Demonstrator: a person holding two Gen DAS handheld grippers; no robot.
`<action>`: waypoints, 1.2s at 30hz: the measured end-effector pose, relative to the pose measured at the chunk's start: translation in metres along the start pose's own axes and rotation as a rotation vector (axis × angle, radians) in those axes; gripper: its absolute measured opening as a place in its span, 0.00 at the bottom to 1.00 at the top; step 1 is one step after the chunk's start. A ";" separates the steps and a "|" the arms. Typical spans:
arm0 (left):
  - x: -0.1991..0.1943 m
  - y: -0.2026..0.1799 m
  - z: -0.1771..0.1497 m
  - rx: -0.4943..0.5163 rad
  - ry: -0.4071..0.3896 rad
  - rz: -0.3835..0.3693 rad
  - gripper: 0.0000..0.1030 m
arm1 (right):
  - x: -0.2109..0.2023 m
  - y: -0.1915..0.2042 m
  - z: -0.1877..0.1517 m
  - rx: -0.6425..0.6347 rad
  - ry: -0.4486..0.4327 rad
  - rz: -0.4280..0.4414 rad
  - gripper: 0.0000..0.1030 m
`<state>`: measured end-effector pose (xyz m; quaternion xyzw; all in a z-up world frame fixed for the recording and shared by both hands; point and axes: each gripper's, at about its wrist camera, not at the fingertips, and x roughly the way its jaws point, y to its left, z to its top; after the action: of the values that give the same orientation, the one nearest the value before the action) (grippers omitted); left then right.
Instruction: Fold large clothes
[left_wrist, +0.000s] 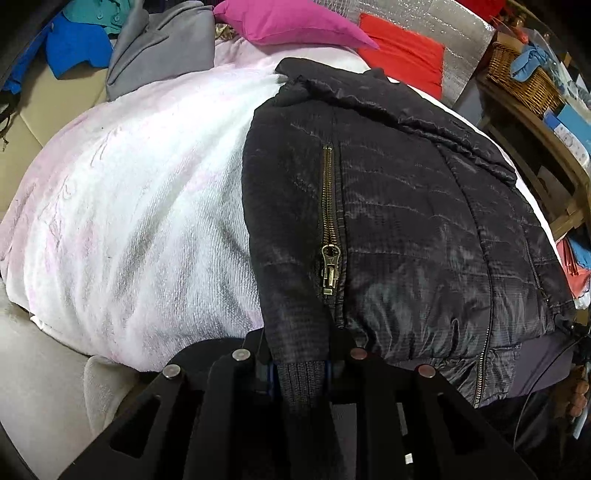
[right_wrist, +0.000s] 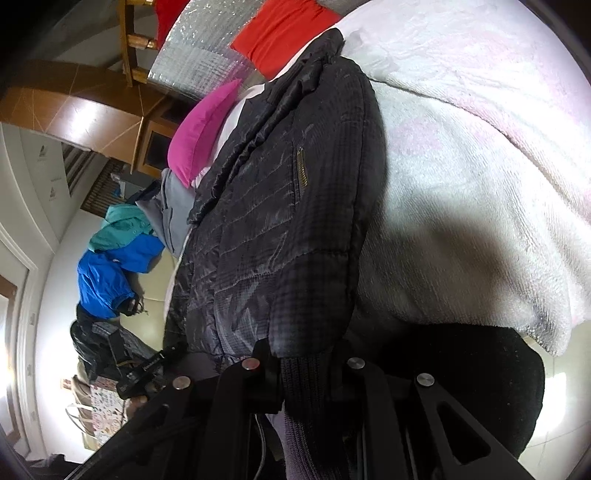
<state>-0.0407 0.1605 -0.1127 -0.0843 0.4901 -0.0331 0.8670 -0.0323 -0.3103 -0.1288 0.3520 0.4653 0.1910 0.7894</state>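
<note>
A black quilted jacket (left_wrist: 399, 221) with a brass zipper (left_wrist: 328, 236) lies on a white and pink fleece blanket (left_wrist: 140, 206). My left gripper (left_wrist: 301, 363) is shut on the jacket's ribbed knit cuff (left_wrist: 299, 384) at the near edge. In the right wrist view the jacket (right_wrist: 280, 229) runs away from me, and my right gripper (right_wrist: 306, 373) is shut on another ribbed cuff (right_wrist: 310, 387) of it. The left gripper also shows in the right wrist view (right_wrist: 147, 373) at the lower left.
A magenta pillow (left_wrist: 291, 22), a red cushion (left_wrist: 402, 51), a grey garment (left_wrist: 159, 48) and blue and teal clothes (left_wrist: 77, 48) lie at the far side. A wicker basket (left_wrist: 524, 77) stands on wooden shelves at the right.
</note>
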 end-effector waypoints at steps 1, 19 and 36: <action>-0.001 0.000 -0.001 0.001 -0.006 -0.001 0.19 | 0.001 0.001 0.000 -0.008 0.004 -0.010 0.15; -0.031 0.006 -0.015 -0.012 -0.068 -0.016 0.18 | -0.005 0.008 -0.008 -0.061 0.016 -0.038 0.15; -0.097 0.013 -0.022 -0.012 -0.166 -0.105 0.18 | -0.073 0.026 -0.010 -0.095 -0.085 0.123 0.14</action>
<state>-0.1099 0.1840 -0.0437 -0.1175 0.4119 -0.0684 0.9011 -0.0764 -0.3347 -0.0688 0.3498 0.3992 0.2461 0.8110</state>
